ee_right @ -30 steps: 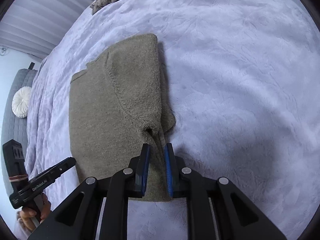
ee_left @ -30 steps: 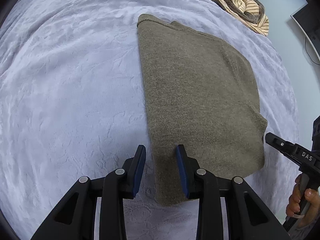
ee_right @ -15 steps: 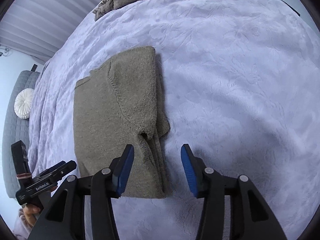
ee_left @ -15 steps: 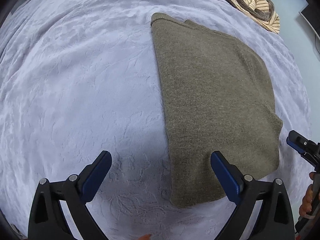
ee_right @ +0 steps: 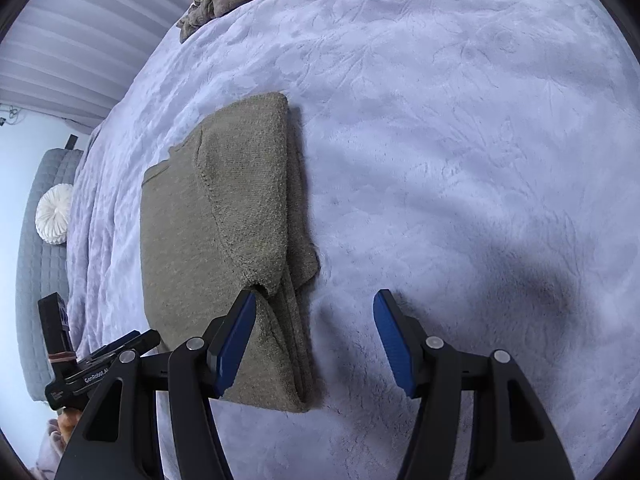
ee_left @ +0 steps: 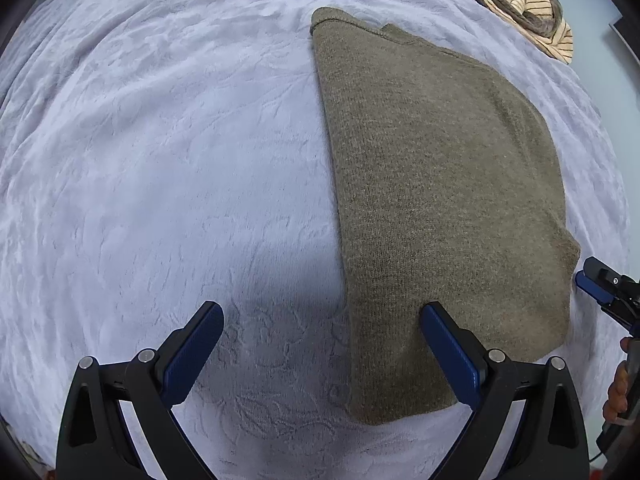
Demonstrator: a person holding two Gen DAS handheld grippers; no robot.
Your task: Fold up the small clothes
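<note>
We are looking down at a brown sweater (ee_left: pixel 440 200) lying folded on a soft purple blanket (ee_left: pixel 160 160). Our left gripper (ee_left: pixel 322 344) is hanging over the near corner of the sweater with its blue fingers (ee_left: pixel 192 354) wide apart, and they are not pinching anything. Our right gripper (ee_right: pixel 314 336) is opening its jaws over the sweater's other near corner. One blue finger is over the cloth and one is over the blanket, and nothing is being squeezed. A striped pile of clothes (ee_left: pixel 520 4) is sitting far away at the blanket's edge.
</note>
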